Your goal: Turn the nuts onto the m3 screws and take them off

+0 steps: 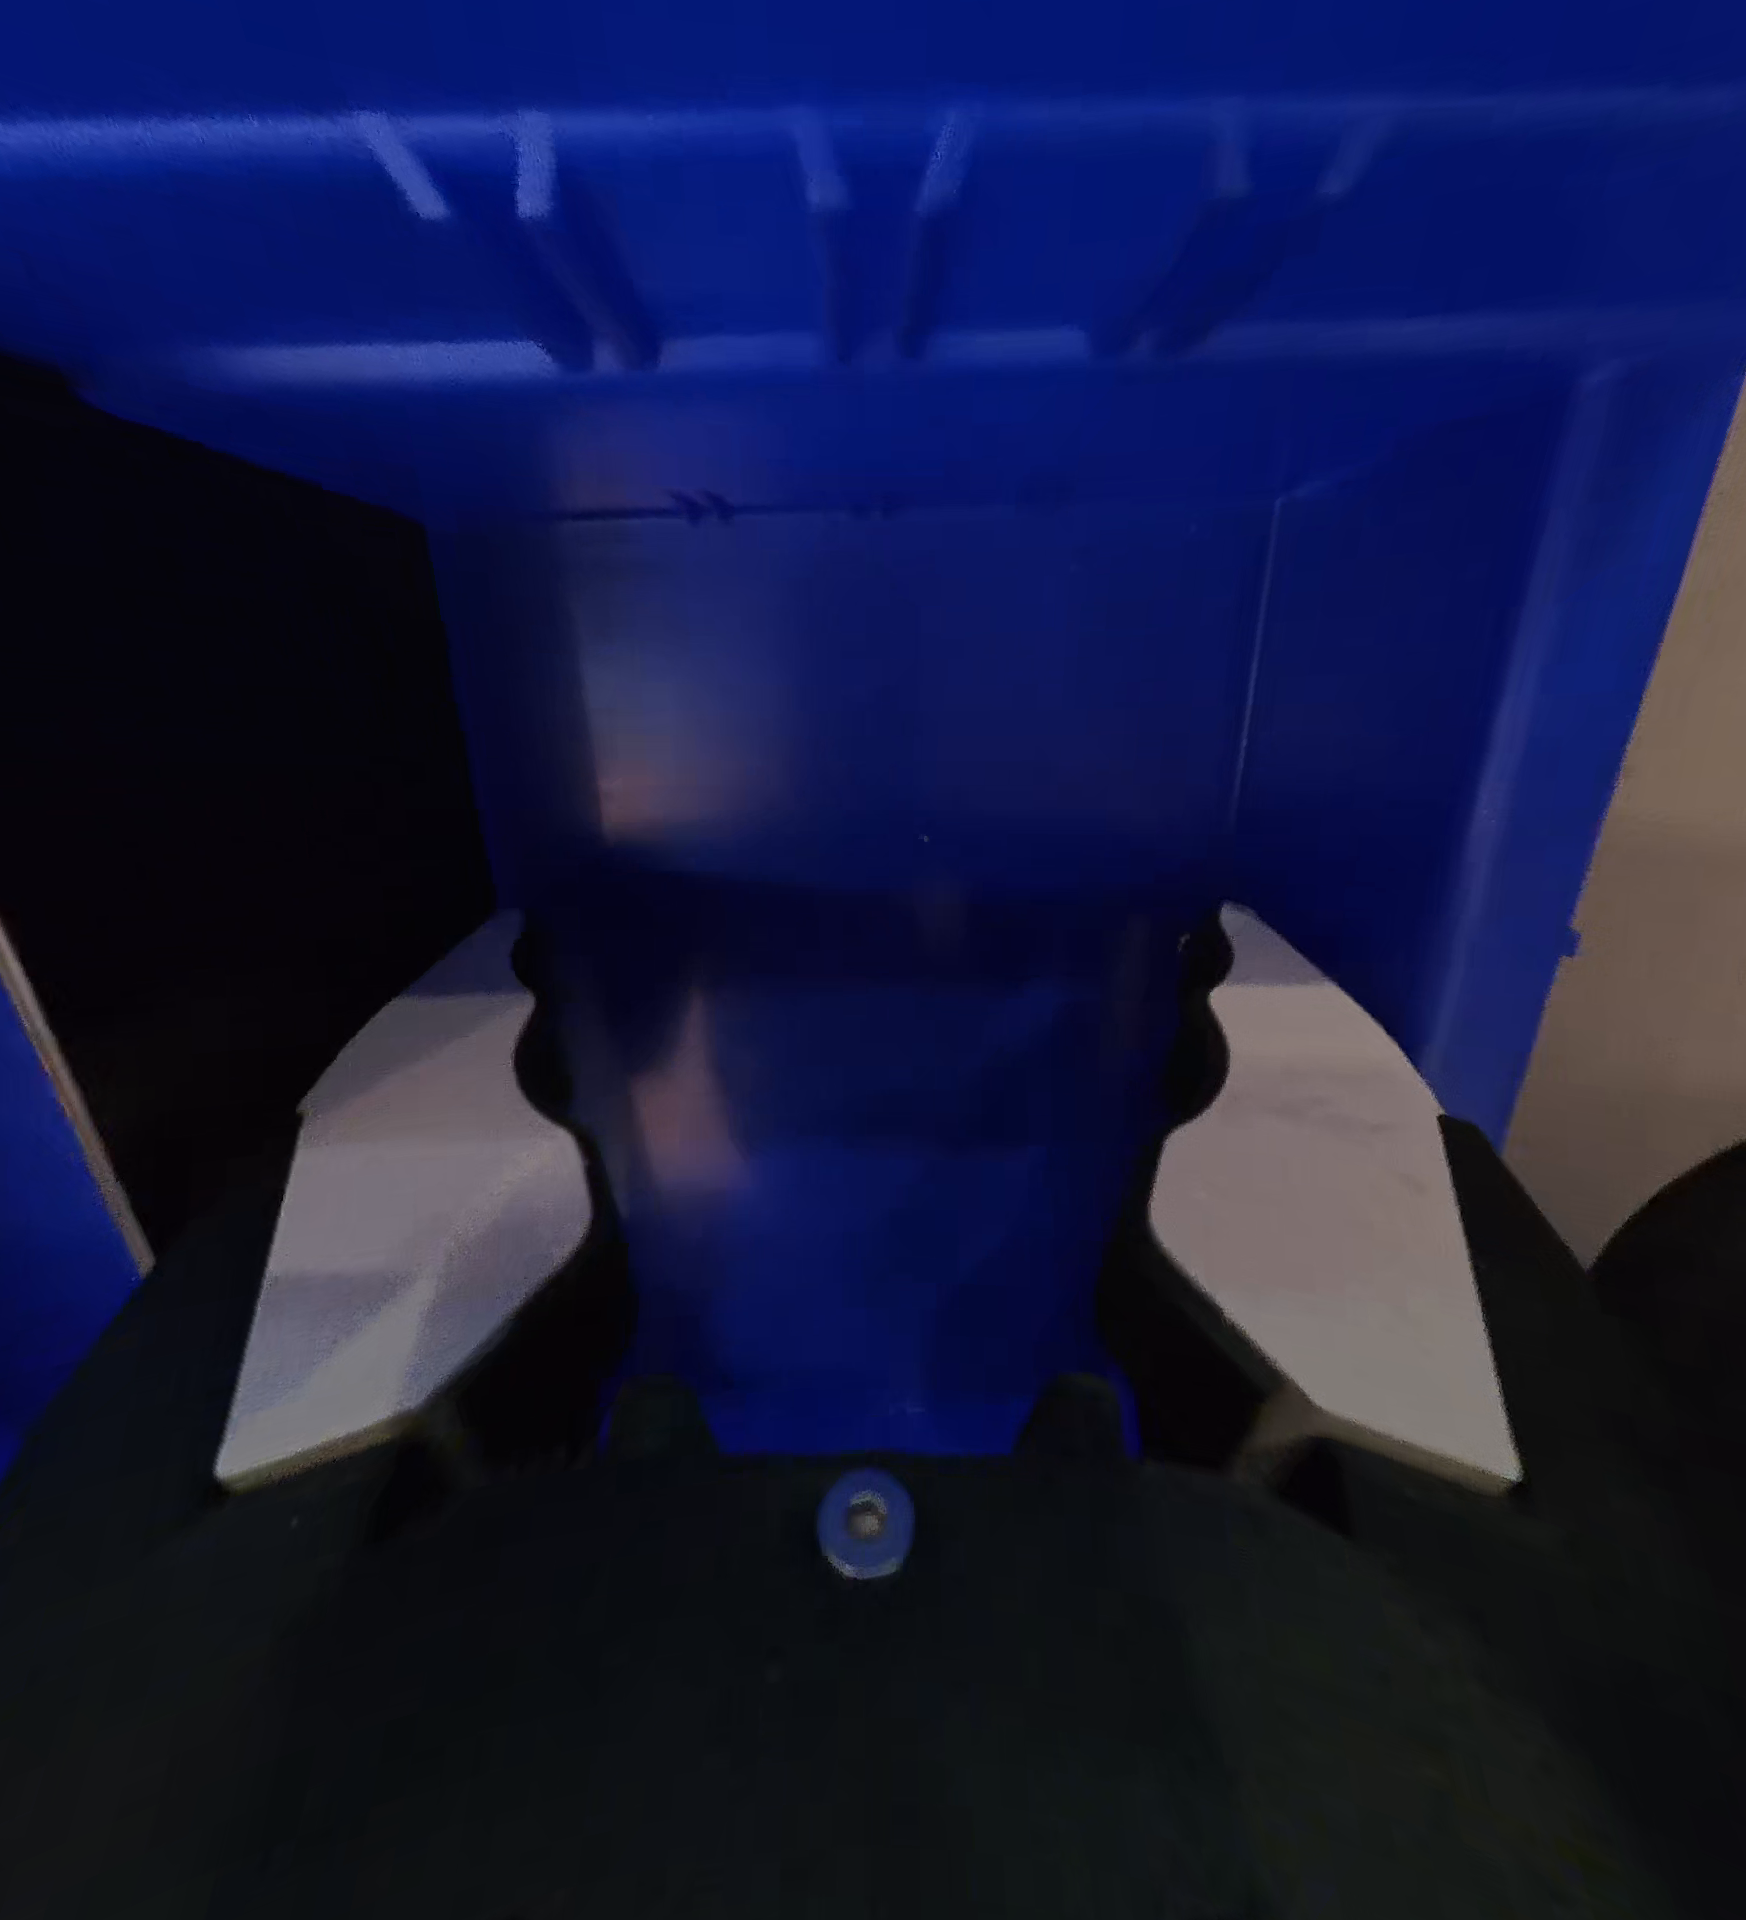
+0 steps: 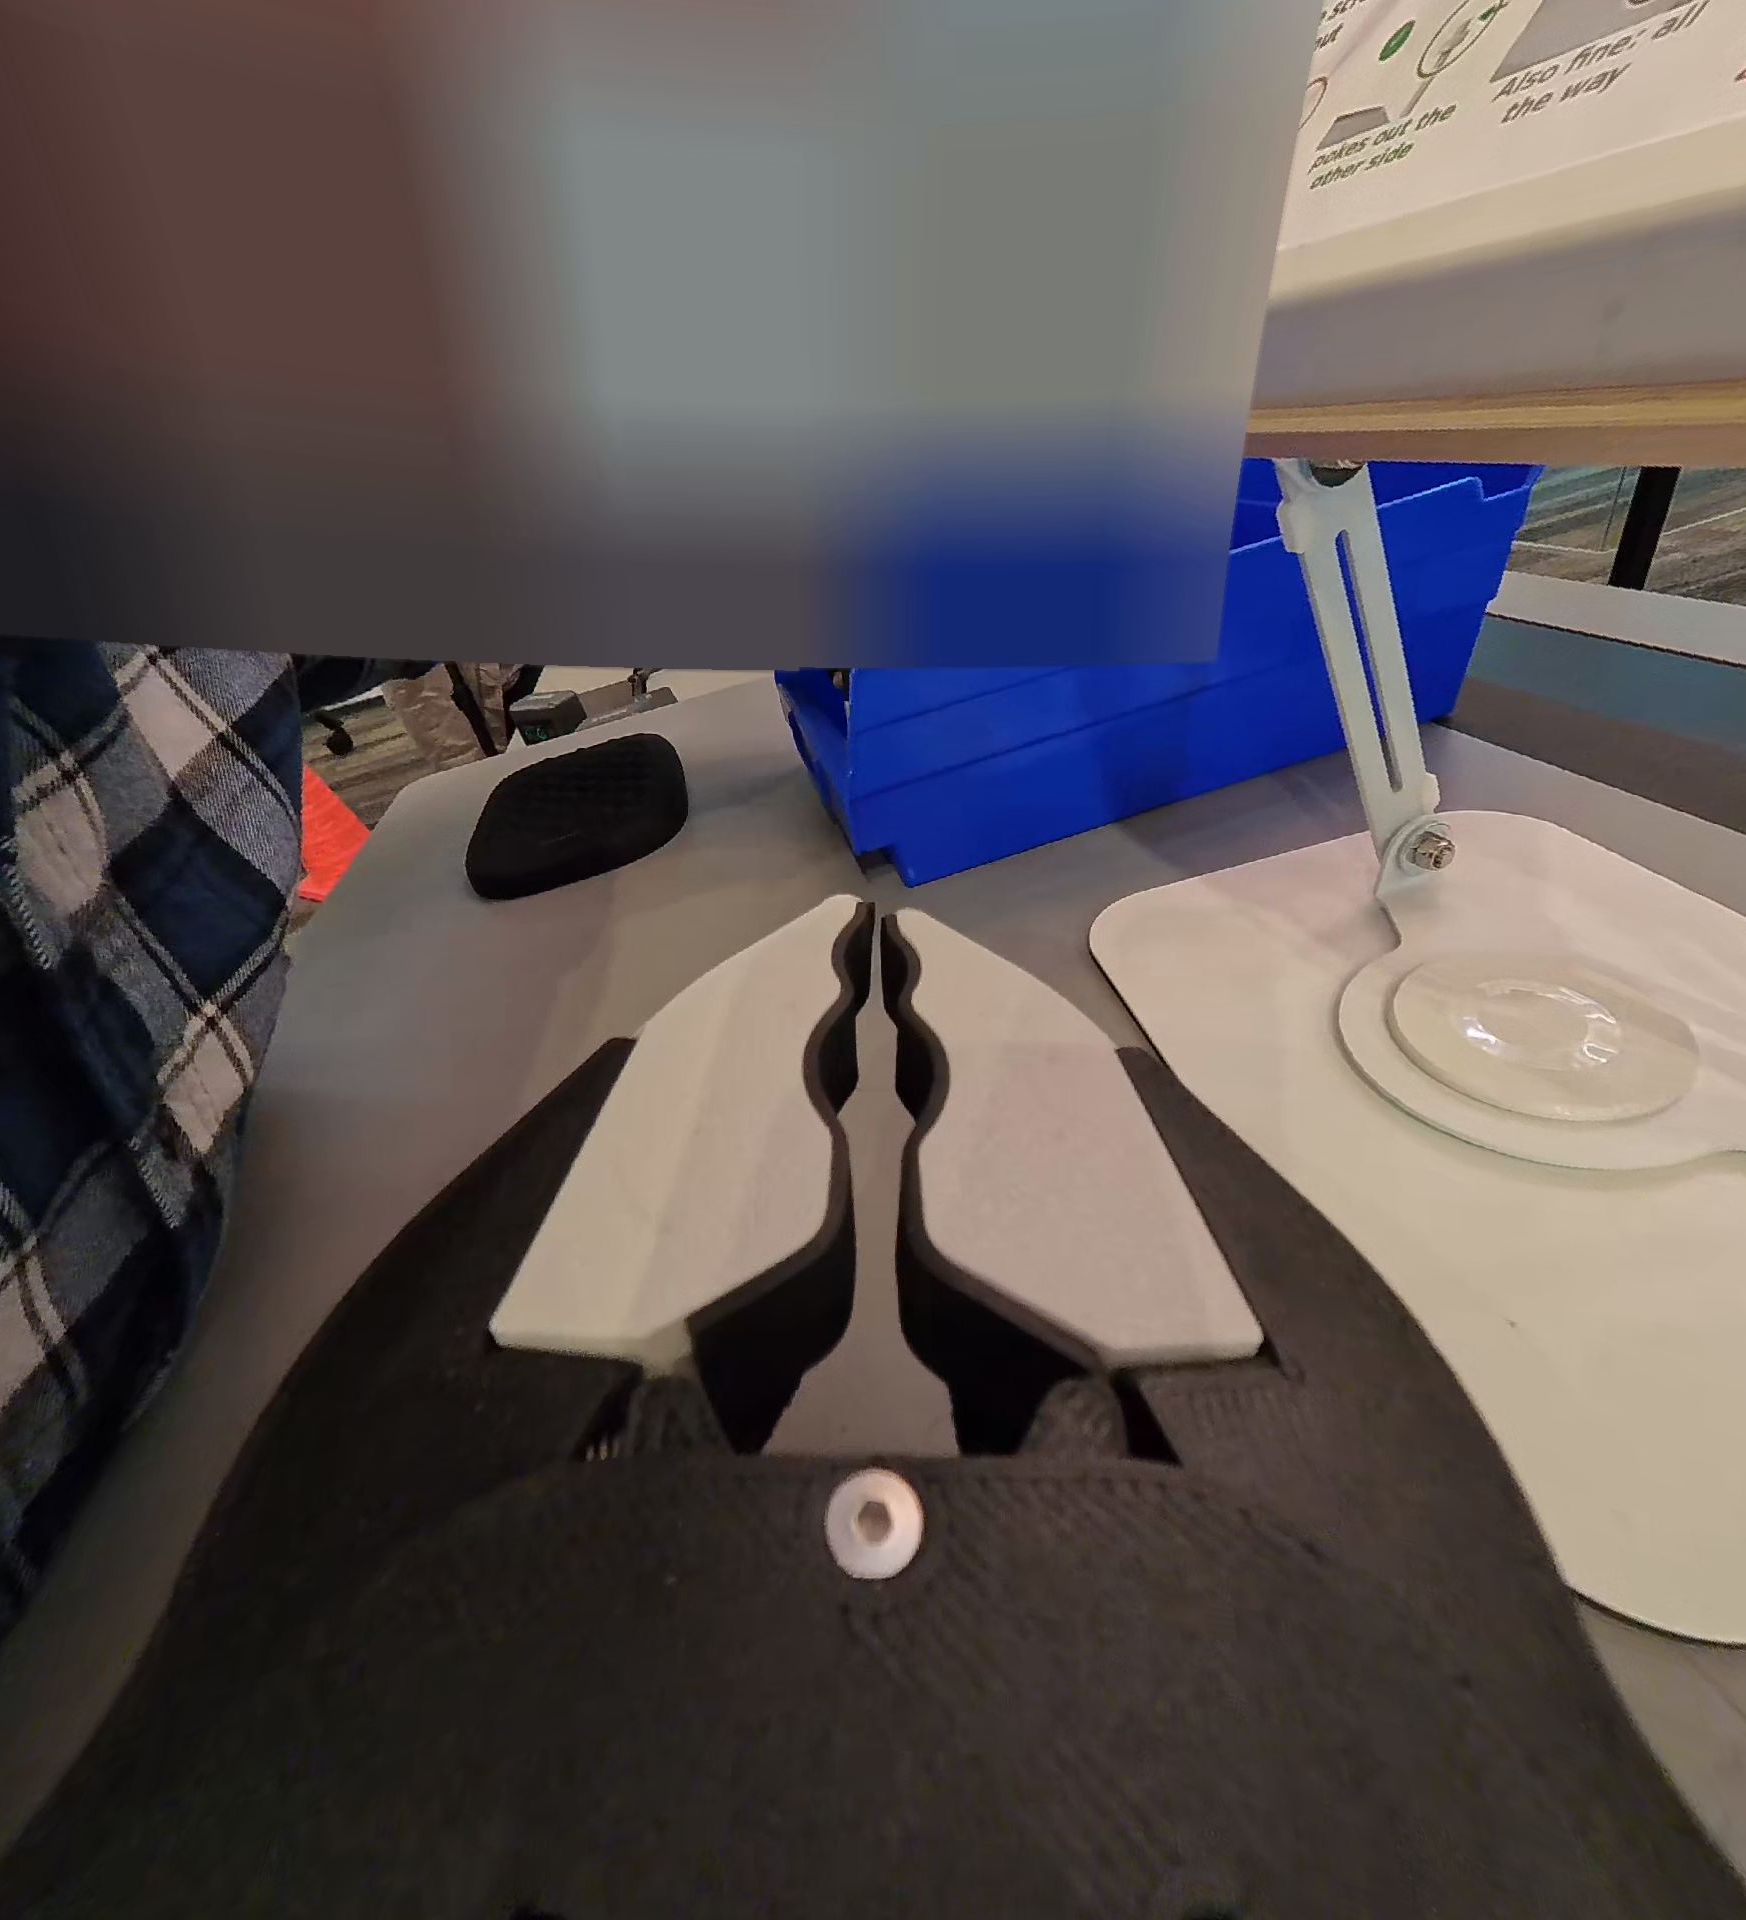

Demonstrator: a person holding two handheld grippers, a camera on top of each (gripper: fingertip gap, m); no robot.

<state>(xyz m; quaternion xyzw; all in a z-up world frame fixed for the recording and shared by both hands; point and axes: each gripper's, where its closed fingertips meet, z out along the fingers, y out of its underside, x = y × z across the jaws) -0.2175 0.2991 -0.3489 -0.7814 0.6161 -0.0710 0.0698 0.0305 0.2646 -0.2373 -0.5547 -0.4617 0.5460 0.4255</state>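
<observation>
In the left wrist view my left gripper [image 1: 869, 925] is open wide and reaches into a blue plastic bin [image 1: 900, 644]. Only the bin's smooth blue wall and floor show between the fingers, and nothing is in the grasp. A black mass [image 1: 173, 727] lies to the left of the fingers; the dim view does not show what it is. In the right wrist view my right gripper [image 2: 874, 916] is shut with its pads together and nothing between them. It hovers low over the grey table [image 2: 412, 1039], tips just short of the blue bin's [image 2: 1108, 748] near corner.
A black textured oval pad [image 2: 578, 810] lies on the table left of the bin. A white base plate [image 2: 1368, 1299] with a clear disc [image 2: 1534, 1039] and a slotted white arm [image 2: 1357, 665] sits right. A shelf with a printed sheet [image 2: 1575, 260] hangs overhead. A plaid sleeve [image 2: 69, 1039] is at left. Left tips to right tips: about 30 cm.
</observation>
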